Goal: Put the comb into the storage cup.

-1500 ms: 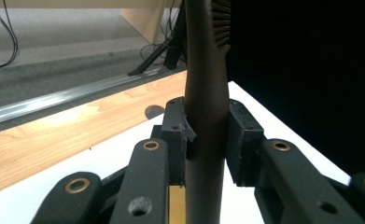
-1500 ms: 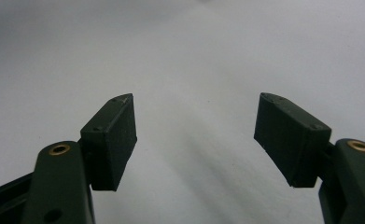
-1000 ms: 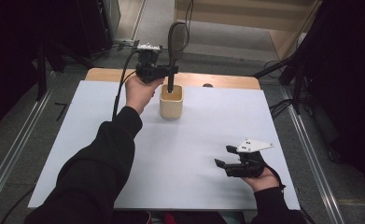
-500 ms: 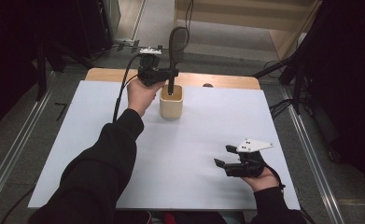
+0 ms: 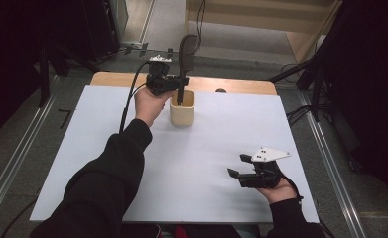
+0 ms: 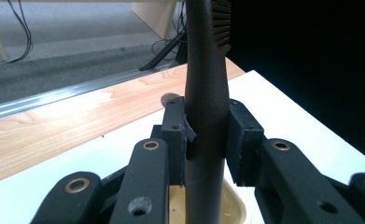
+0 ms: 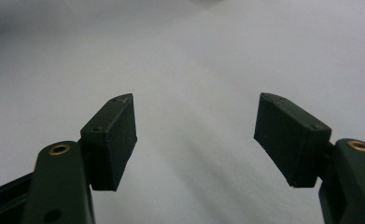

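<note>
your white table top [image 5: 181, 163] is the biggest thing here, a pale sheet with a strip of bare wood [image 5: 231, 85] along its far edge. take the beige cup [image 5: 182, 108] as your landmark: it stands on the white surface just short of that wood strip, toward the far middle of the table. your left sleeve [image 5: 107, 183] runs up from the near edge to just beside the cup's left side. the dark brush [image 5: 186, 54] stands upright in the cup, its handle going down through the mouth and its bristled head above the rim. your left gripper [image 5: 177, 84] sits directly over the cup, and its jaws are pinched on the brush handle [image 6: 207, 116], one pad on each side, with the cup's cream rim [image 6: 236, 210] showing just below them. your right gripper [image 5: 236, 166] rests well apart from the cup, near the table's near right corner, its jaws spread wide [image 7: 196, 135] over bare white surface with nothing between them.
</note>
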